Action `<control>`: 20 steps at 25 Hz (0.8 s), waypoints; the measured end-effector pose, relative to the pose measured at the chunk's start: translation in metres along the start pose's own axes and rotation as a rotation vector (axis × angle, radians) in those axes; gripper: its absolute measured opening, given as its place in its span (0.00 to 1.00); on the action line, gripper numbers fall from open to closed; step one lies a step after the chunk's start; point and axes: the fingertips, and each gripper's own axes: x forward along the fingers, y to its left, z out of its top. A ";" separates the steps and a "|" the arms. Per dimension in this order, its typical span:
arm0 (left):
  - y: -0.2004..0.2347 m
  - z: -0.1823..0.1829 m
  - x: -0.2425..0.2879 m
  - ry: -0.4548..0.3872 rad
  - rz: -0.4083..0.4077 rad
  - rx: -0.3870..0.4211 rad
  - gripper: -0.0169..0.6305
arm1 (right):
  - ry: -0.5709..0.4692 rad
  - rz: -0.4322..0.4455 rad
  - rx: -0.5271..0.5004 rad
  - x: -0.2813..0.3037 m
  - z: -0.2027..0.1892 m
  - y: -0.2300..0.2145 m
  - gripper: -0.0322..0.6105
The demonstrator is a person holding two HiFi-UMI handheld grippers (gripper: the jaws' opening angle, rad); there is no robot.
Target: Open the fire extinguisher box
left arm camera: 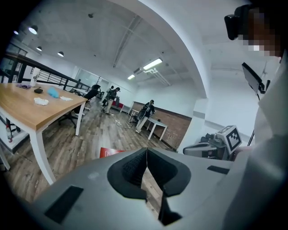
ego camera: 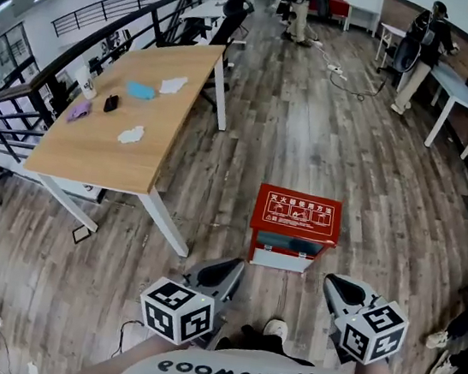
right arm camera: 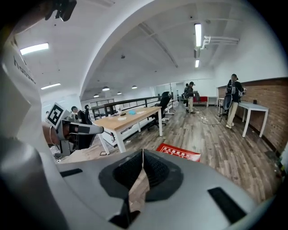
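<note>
Red fire extinguisher box (ego camera: 295, 225) stood on the wood floor (ego camera: 345, 137), printed top facing up, just right of the desk (ego camera: 92, 149) & its near leg. Left tongs (ego camera: 229, 268) were closed, jaws together w/ nothing betw. them. Right tongs (ego camera: 334, 284) were closed too, empty. Both sat low, close to the wearer's body, tips aimed twd the box but apart from it. In head view the box lay ahead, betw. the two. Desk carried a blue cloth (ego camera: 140, 90), white scraps & a small dark obj. A person (ego camera: 421, 53) stood at a white table far back on the right.
</note>
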 end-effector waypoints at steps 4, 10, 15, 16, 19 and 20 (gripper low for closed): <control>0.003 0.008 0.045 0.012 0.019 -0.009 0.04 | -0.048 0.047 0.073 0.012 0.019 -0.051 0.07; 0.017 0.003 0.100 0.038 0.077 -0.069 0.04 | 0.007 0.079 0.067 0.034 0.021 -0.103 0.07; 0.015 0.001 0.140 0.080 0.077 -0.053 0.04 | 0.050 0.051 0.033 0.044 0.015 -0.139 0.07; 0.015 -0.001 0.147 0.094 0.080 -0.035 0.04 | 0.055 0.053 0.027 0.046 0.013 -0.144 0.07; 0.021 -0.005 0.166 0.118 0.120 0.033 0.04 | 0.059 0.080 0.004 0.056 0.010 -0.157 0.07; 0.024 -0.004 0.171 0.113 0.138 0.052 0.04 | 0.057 0.082 -0.003 0.060 0.010 -0.161 0.07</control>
